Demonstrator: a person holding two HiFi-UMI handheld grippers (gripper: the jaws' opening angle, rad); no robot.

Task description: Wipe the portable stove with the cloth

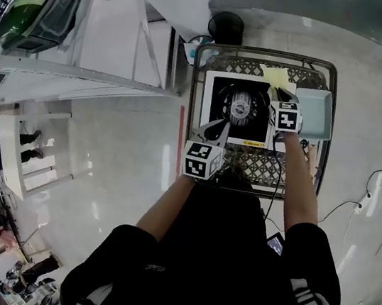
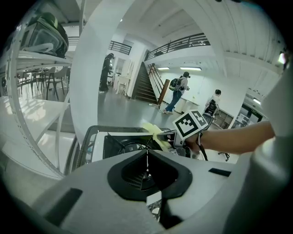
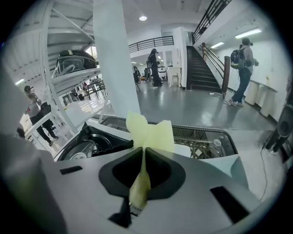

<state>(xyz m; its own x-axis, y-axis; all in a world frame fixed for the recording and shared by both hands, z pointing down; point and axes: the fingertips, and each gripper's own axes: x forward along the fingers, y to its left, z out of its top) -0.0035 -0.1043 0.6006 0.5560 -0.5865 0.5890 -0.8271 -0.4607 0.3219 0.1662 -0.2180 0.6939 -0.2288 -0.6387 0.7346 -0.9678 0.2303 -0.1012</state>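
Portable stove sat centred on the wire-mesh tabletop, burner up, within reach for wiping. A pale tray lay just beside it on the right. I had the yellow cloth clamped in the right tongs over the stove's far right corner, its loose end free to drag. The left tongs, closed and empty, hung at the near edge, probably to steady it.

The cloth is partly covered by the right hand-held gripper — print on the yellow label of the portable stove cannot be read.
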